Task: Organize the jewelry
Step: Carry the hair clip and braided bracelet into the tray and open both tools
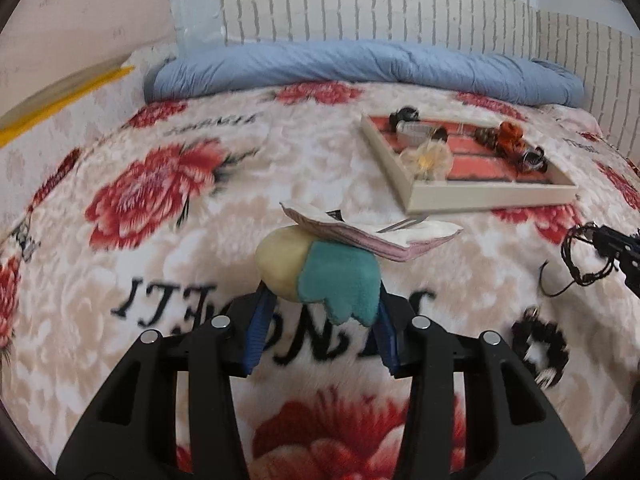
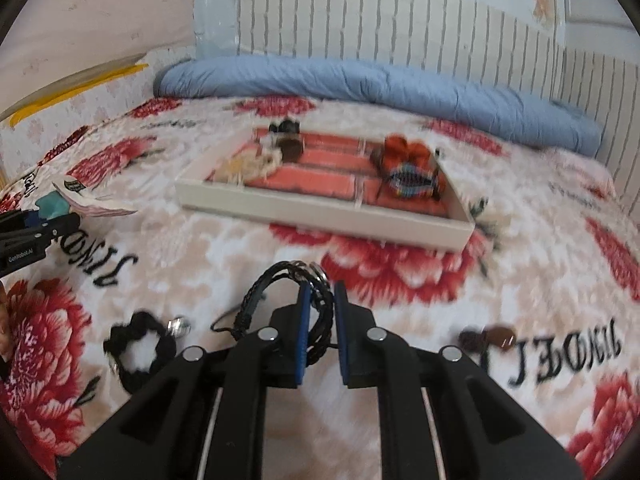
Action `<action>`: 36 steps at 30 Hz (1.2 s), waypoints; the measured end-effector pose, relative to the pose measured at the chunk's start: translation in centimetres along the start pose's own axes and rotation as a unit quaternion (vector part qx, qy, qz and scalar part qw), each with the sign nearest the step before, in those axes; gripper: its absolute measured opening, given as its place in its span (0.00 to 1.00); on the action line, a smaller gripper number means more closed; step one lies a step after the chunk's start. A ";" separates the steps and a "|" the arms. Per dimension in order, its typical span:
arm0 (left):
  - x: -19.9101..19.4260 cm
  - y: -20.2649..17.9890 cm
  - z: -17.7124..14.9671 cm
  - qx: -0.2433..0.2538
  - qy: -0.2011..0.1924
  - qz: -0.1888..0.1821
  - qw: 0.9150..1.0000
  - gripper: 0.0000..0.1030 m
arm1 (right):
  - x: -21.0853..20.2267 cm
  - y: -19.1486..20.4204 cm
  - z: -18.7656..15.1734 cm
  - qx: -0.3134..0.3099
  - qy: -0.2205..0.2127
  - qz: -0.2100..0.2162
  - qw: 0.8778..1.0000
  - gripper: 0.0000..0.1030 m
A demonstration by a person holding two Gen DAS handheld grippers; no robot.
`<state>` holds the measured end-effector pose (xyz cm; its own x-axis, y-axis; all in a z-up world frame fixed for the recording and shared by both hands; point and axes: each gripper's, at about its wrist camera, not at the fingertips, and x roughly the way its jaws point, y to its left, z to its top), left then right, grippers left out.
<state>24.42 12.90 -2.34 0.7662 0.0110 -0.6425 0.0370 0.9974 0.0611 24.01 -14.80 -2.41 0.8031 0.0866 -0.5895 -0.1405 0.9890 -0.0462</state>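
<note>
Gripping a soft plush clip, cream body with a teal wing (image 1: 320, 272), my left tongs (image 1: 320, 308) are clenched on it, blue pads pressing either side; a pink-and-white paper card (image 1: 372, 232) sits on top of it, held above the floral fleece bed blanket (image 1: 160, 184). My right tongs (image 2: 320, 300) are clenched on a black braided leather bracelet with metal rings (image 2: 288, 284), its loop sticking out left of the pads, cord end trailing down to the blanket.

White shallow tray with a coral-red lining (image 2: 320, 216) rests on the blanket ahead of both tongs, well apart from them. Inside it: a cream fluffy piece (image 1: 428, 158) near the front left, an orange-red fabric flower piece (image 2: 408, 152) at the right, a beaded multicolour piece (image 2: 412, 182) just in front of that, and dark items at the back, too blurred to tell.

Black crochet scrunchie (image 2: 138, 344) lies on the blanket left of my right tongs, a small silver bit (image 2: 179, 326) just beside it. Brown small item (image 2: 486, 338) lies to the right. Blue rolled quilt (image 1: 360, 68) runs along the far edge of the bed.
</note>
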 end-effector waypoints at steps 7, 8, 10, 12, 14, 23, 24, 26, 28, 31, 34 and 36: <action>-0.4 -2.3 3.9 0.002 -0.045 -0.008 0.999 0.43 | -0.1 -3.1 4.3 0.017 -0.050 -0.010 0.999 0.12; -0.3 -2.8 4.8 0.000 -0.053 -0.014 0.998 0.43 | -0.2 -3.5 4.9 0.020 -0.056 -0.011 0.998 0.12; -0.2 -3.9 6.1 0.000 -0.066 -0.025 0.998 0.43 | -0.2 -4.7 6.3 0.026 -0.071 -0.014 0.997 0.12; 0.1 -5.1 7.6 0.002 -0.078 -0.033 0.996 0.43 | -0.2 -5.7 7.6 0.032 -0.085 -0.017 0.996 0.12; 0.4 -6.1 8.9 0.003 -0.088 -0.042 0.995 0.43 | -0.1 -6.5 8.8 0.038 -0.095 -0.017 0.995 0.12; 2.8 -10.9 14.7 0.022 -0.125 -0.072 0.989 0.43 | 3.6 -9.0 12.4 0.049 -0.108 -0.019 0.993 0.12; 3.5 -11.4 15.1 0.025 -0.124 -0.073 0.989 0.43 | 4.4 -9.3 12.4 0.054 -0.105 -0.019 0.993 0.12; 5.0 -12.4 15.2 0.031 -0.120 -0.070 0.990 0.43 | 5.8 -9.7 12.0 0.064 -0.098 -0.018 0.993 0.12; 6.3 -13.0 15.1 0.037 -0.116 -0.068 0.990 0.43 | 7.3 -10.1 11.5 0.068 -0.086 -0.018 0.994 0.12; 8.8 -13.4 14.2 0.045 -0.096 -0.064 0.992 0.43 | 9.4 -10.3 10.8 0.068 -0.064 -0.018 0.995 0.12; 10.8 -13.5 13.6 0.054 -0.076 -0.059 0.994 0.43 | 11.0 -10.3 10.5 0.068 -0.049 -0.017 0.996 0.12; 12.0 -13.4 13.1 0.056 -0.062 -0.060 0.995 0.43 | 11.6 -10.1 10.3 0.066 -0.044 -0.017 0.997 0.12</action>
<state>41.56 -1.28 -0.85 0.8246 -0.1229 -0.5522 0.1981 0.9771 0.0783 40.72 -22.56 -0.46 0.8548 0.0566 -0.5158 -0.0395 0.9982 0.0440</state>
